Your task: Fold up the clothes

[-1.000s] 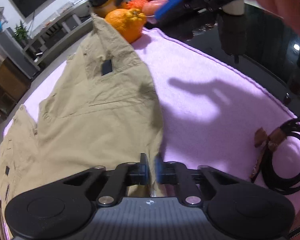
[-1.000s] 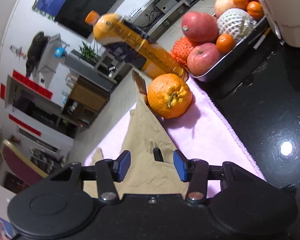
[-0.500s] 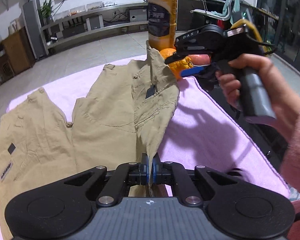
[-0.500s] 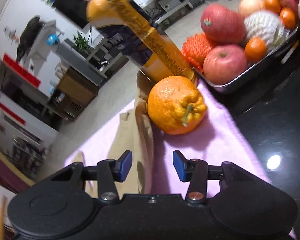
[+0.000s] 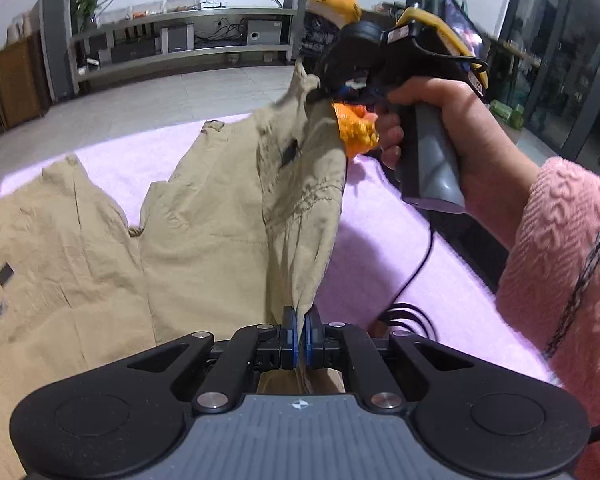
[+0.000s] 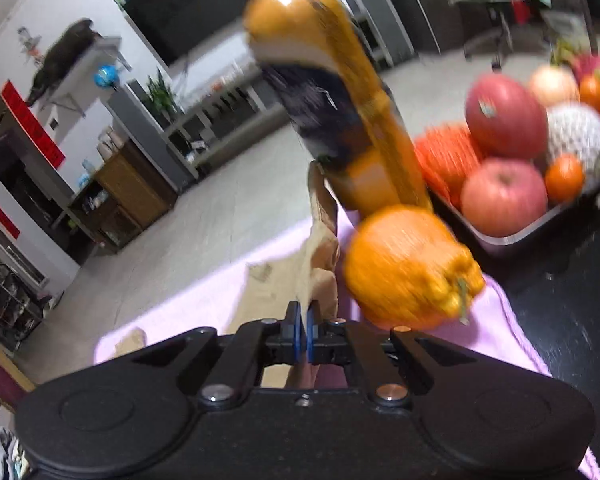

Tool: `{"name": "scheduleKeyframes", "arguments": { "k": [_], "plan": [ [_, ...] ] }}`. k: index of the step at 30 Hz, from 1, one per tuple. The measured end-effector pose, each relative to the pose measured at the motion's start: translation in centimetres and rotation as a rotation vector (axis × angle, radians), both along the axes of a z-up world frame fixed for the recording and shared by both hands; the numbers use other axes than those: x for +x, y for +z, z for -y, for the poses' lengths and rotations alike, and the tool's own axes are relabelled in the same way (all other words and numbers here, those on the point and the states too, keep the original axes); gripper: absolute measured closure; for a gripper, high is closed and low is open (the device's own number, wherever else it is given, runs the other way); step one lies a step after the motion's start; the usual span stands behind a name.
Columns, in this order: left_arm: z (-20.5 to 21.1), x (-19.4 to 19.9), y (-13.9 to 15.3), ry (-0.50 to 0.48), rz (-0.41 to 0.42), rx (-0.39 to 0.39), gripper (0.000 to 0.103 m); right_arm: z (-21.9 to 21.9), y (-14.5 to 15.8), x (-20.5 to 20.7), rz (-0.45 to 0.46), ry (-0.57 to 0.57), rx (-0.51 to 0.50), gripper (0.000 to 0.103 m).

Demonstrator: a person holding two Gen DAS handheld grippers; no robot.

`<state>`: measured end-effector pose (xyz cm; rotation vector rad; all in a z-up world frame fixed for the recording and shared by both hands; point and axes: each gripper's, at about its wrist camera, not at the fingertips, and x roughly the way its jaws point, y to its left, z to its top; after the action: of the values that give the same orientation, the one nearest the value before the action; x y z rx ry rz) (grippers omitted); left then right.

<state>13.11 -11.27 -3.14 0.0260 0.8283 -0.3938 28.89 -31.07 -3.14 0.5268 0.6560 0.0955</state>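
Khaki trousers (image 5: 204, 236) lie spread on a pink cloth (image 5: 380, 248). My left gripper (image 5: 299, 338) is shut on the near edge of the right trouser leg and holds it off the cloth. My right gripper (image 6: 301, 334) is shut on the far end of the same leg (image 6: 320, 248). In the left wrist view the right gripper (image 5: 324, 90) holds that end raised, with the fabric hanging between the two grippers.
A bumpy orange (image 6: 412, 268) lies on the cloth just right of the right gripper. An orange drink bottle (image 6: 340, 120) stands behind it. A metal tray of fruit (image 6: 532, 232) sits on the black table (image 6: 572, 320). A black cable (image 5: 412, 316) lies near the left gripper.
My right gripper has closed on the far end of the trouser leg and lifted it. My left gripper has raised its edge higher, so the leg hangs between them.
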Motion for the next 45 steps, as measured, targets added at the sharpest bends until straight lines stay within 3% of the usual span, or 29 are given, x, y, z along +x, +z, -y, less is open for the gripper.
{"name": "scheduleKeyframes", "arguments": {
  "k": [7,15,20,25,28,33,37,39,42,44,45],
  "plan": [
    [-7.0,-0.8,1.9,0.058,0.002,-0.196,0.098,-8.4,5.5,0.2,0.06,0.01,-0.209,0.1],
    [-19.1,-4.6,2.5,0.237,-0.011,-0.348,0.099,-24.7,8.0,0.3,0.118,0.195,-0.433,0.1],
    [-25.6,-7.3,-0.3,0.398,-0.076,-0.398,0.099,-36.5,4.8,-0.1,0.128,0.39,-0.51,0.1],
    [-29.4,-6.4,-5.8,0.606,-0.33,-0.364,0.099,-45.6,-3.4,0.4,-0.006,0.587,-0.554,0.1],
    [-29.7,-5.9,-6.6,0.625,-0.374,-0.349,0.099,-47.9,-7.7,1.3,-0.127,0.616,-0.541,0.1],
    [-29.1,-5.6,-6.1,0.617,-0.369,-0.333,0.099,-47.9,-8.5,1.9,-0.158,0.594,-0.499,0.1],
    [-29.2,-5.7,-6.0,0.631,-0.37,-0.352,0.099,-45.0,-5.1,2.4,-0.009,0.428,-0.287,0.102],
    [-29.1,-5.7,-6.2,0.646,-0.371,-0.343,0.099,-44.2,-3.4,2.0,0.073,0.404,-0.214,0.102],
    [-28.6,-5.8,-6.5,0.659,-0.394,-0.329,0.098,-46.4,-3.5,0.6,0.098,0.561,-0.341,0.1],
    [-28.3,-5.7,-6.8,0.665,-0.413,-0.321,0.097,-48.3,-5.1,1.1,-0.069,0.719,-0.401,0.095],
    [-28.2,-5.9,-6.4,0.667,-0.395,-0.318,0.095,-48.5,-5.5,1.1,-0.128,0.746,-0.431,0.093]
  ]
}}
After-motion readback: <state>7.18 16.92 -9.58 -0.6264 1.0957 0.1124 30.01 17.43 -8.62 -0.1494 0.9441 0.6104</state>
